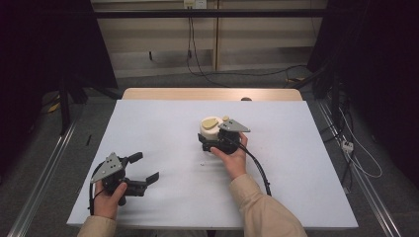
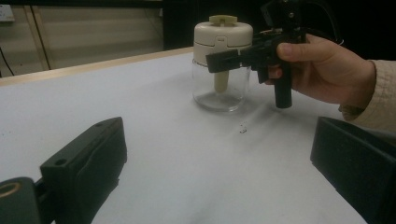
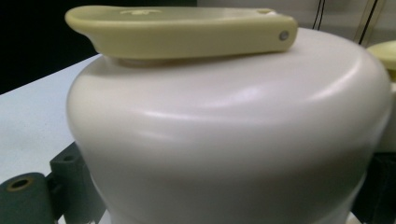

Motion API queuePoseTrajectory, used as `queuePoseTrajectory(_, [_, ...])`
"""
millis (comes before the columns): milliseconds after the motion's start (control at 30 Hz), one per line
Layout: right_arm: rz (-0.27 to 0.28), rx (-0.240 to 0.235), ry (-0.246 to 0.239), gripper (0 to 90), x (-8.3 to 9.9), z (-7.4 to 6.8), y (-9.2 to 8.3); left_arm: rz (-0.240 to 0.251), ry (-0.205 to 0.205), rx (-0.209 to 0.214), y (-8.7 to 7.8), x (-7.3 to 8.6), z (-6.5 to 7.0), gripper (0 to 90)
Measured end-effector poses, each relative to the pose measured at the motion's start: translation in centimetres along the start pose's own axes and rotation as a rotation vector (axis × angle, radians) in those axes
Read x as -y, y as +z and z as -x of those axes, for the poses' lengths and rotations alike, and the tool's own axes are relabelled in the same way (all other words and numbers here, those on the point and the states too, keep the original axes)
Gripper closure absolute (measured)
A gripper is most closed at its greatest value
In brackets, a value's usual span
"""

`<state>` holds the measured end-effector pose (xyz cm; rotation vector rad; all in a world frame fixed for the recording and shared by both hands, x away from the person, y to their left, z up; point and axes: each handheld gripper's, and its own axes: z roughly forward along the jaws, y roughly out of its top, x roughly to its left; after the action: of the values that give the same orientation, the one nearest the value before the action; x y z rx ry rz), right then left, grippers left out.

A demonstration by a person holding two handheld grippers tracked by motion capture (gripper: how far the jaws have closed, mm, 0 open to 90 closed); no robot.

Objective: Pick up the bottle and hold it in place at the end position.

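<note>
1. Two parts to the chopper jar: a cream domed lid over a clear, straight-walled cup, standing upright a little beyond the middle of the white table.
2. Probably light for its bulk; cup seemingly empty but for a pale stem hanging down inside.
3. Smooth, glossy, hard lid, likely slippery under flat pads. Best taken low on the dome, where the wall runs nearly vertical, not on the rounded shoulder.
4. Cup either glass or clear plastic, cannot tell which; worth treating as breakable and setting down gently.
5. Flat yellow-green handle lying across the crown, pinned at one end; likely to swing up, so a poor place to grip.
6. Right gripper closed around the lid, one black jaw on each side, held level.
7. Risk of lid parting from cup if lifted by the top alone.
8. Left gripper spread wide with nothing between the jaws, near the front left edge, well apart from the jar.
9. Matte, even table surface, with one tiny pale speck near the jar.
</note>
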<state>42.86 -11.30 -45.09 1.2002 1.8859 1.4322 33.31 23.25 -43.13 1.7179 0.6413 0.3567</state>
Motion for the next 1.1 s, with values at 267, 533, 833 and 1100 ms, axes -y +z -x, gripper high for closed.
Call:
queuePoseTrajectory(267, [-0.003,-0.002,-0.001,6.6,-0.01,0.03,-0.01,0.001,0.000,0.000,0.00,-0.01,-0.04,3.4])
queuePoseTrajectory(533, [-0.013,-0.003,-0.016,6.4,0.02,-0.05,-0.13,0.001,0.001,0.000,-0.02,-0.02,0.00,3.4])
queuePoseTrajectory(833, [-0.029,-0.006,-0.010,6.0,0.05,0.05,-0.32,0.001,0.000,0.002,0.02,-0.03,0.02,3.4])
queuePoseTrajectory(1100, [-0.053,0.002,-0.008,5.6,0.00,-0.03,-0.61,0.001,-0.002,0.002,0.04,-0.05,0.02,3.4])
